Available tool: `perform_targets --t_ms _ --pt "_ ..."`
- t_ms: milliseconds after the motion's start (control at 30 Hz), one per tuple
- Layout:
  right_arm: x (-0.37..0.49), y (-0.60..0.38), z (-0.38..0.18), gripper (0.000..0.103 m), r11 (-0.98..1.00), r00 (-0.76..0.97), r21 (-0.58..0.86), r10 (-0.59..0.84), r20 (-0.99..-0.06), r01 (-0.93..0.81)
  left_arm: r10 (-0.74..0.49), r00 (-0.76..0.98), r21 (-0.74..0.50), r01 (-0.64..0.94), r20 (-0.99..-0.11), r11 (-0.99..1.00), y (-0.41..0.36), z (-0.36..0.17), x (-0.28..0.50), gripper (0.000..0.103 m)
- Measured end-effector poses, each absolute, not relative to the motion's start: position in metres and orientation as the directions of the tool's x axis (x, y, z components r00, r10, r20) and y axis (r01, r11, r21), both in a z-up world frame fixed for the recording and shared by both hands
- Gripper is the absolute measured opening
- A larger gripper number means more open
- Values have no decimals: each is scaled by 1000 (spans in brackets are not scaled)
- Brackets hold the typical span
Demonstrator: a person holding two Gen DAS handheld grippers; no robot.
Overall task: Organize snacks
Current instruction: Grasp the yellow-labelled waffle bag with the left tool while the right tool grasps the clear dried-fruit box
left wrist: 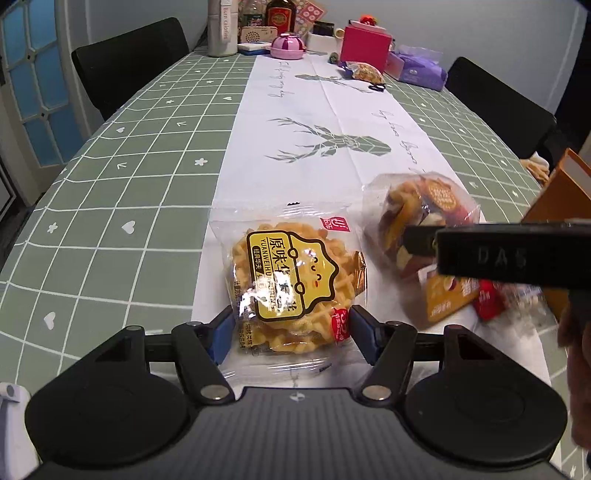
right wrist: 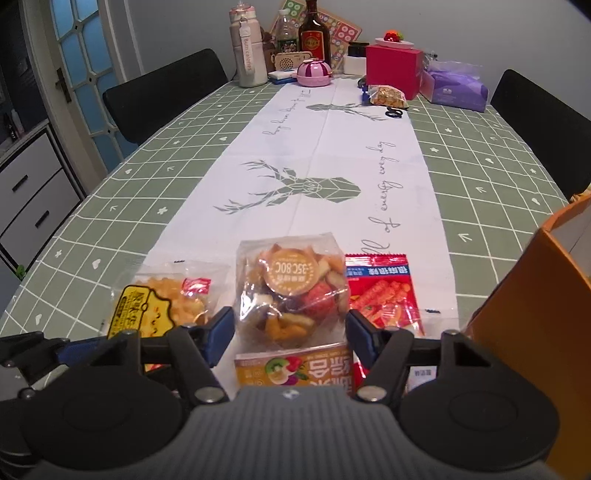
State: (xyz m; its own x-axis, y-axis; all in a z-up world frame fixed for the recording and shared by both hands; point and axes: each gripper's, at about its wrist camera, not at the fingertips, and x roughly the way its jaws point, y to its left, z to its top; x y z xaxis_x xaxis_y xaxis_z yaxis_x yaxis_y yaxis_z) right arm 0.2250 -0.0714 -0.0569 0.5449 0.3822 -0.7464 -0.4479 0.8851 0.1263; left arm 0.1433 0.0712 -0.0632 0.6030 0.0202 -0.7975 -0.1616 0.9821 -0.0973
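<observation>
Here the left gripper [left wrist: 290,334] sits low in the frame with its blue-padded fingers spread wide on either side of the waffle packet [left wrist: 291,280], a clear bag with a yellow label lying flat on the white table runner [left wrist: 295,122]; whether the pads touch the wrapper cannot be told. To the right in the same view, the right gripper [left wrist: 421,242] reaches in from the edge over the dried-fruit bag [left wrist: 417,206]. In its own view the right gripper [right wrist: 290,332] is also spread wide, its fingers flanking the lower part of the dried-fruit bag [right wrist: 291,291], which lies at centre bottom just beside the waffle packet [right wrist: 162,306] on the left and a red snack packet [right wrist: 384,291] on the right. An orange box [right wrist: 535,321] stands at the right edge. Beyond, the green checked tablecloth [right wrist: 147,177] runs to the upper frame, where a pink box [right wrist: 393,68], a dark bottle [right wrist: 314,35] and a purple tissue pack [right wrist: 456,86] stand.
</observation>
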Motion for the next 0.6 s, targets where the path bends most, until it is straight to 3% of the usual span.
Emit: perform_targets --t_ms 333,500,600 --pt "203 -101 -55 63 844 470 153 426 -773 -514 -6 566 -79 -105 -824 991 75 -59 106 75" --pt "195 -107 -54 64 843 475 147 426 -770 -518 20 600 -60 -114 -799 992 69 -58 94 87" --pt "195 -104 -53 65 844 488 136 423 -763 -519 13 614 -64 -103 -789 993 66 -59 98 89"
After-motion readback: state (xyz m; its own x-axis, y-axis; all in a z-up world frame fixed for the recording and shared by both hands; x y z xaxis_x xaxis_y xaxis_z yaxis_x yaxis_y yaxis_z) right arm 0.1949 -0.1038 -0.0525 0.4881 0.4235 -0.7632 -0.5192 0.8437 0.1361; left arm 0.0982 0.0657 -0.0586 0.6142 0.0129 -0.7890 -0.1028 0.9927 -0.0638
